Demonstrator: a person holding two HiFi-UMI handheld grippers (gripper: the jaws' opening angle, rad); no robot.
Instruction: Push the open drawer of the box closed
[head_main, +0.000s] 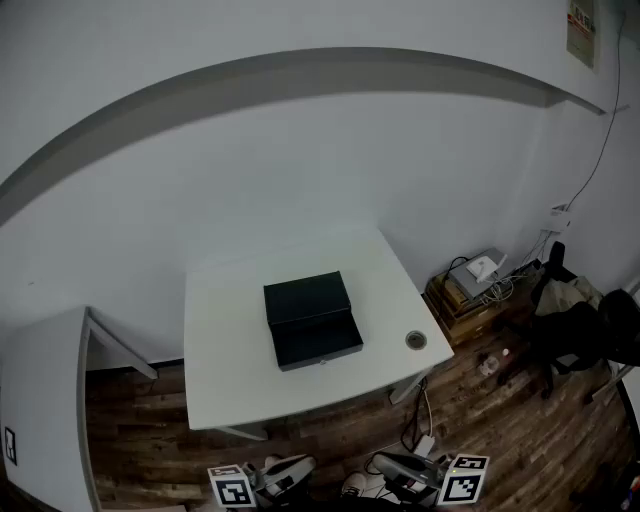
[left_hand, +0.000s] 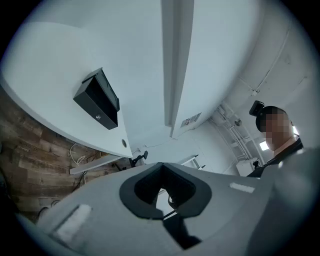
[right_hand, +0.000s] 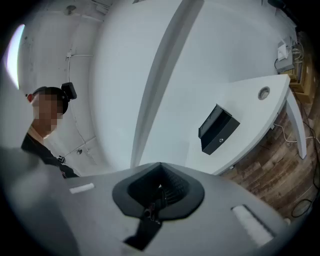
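While the left tongs (head_main: 285, 476) and right tongs (head_main: 398, 468) hang low before the counter (head_main: 230, 380), well apart from it, both are clenched with nothing between them. One black box (head_main: 306, 298) sits mid-counter, its single drawer (head_main: 318, 342) pulled out toward the near edge. One round grommet (head_main: 416, 340) lies right of the box, near the counter's edge.

One head camera and two gripper cameras, all set well back.
The head view looks steeply down on the white rectangular table (head_main: 230, 380) and the flat black box (head_main: 310, 318) on it. Both gripper views, rolled sideways, face that same table and box from well apart.
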